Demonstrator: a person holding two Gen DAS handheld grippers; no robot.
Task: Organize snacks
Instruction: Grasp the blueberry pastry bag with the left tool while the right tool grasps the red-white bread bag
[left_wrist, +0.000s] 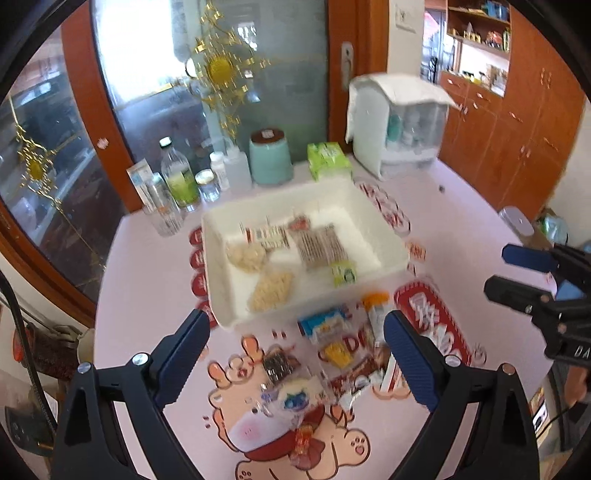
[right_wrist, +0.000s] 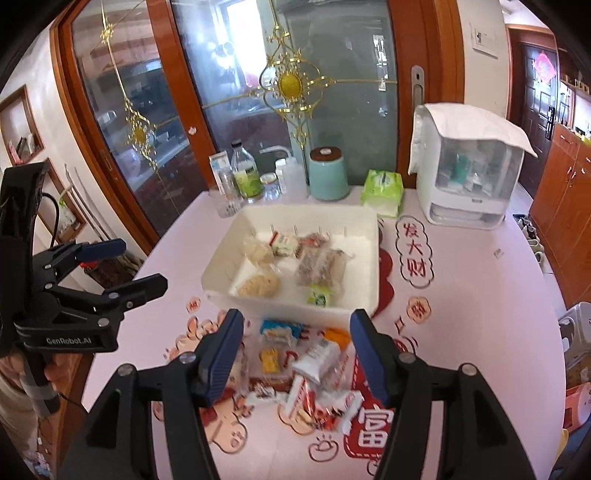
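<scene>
White bin (right_wrist: 295, 221) on pink table (right_wrist: 480, 314), several wrapped snacks (right_wrist: 295, 258) inside; loose packets (right_wrist: 314, 362) before it. Wooden cabinets (left_wrist: 517, 140) seen only from left wrist. Left gripper (left_wrist: 295, 362) and right gripper (right_wrist: 295, 354) spread, empty.

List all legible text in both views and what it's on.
"GenRobot.AI": on the left gripper body, right wrist view.
"发大财": red characters on the table cover, right of the white bin.
"富": white on the red patch at the cover's near edge.
"DA": cut-off letters on the right gripper body.
Snack wrappers, bottle labels, tissue pack: too blurred to read.
</scene>
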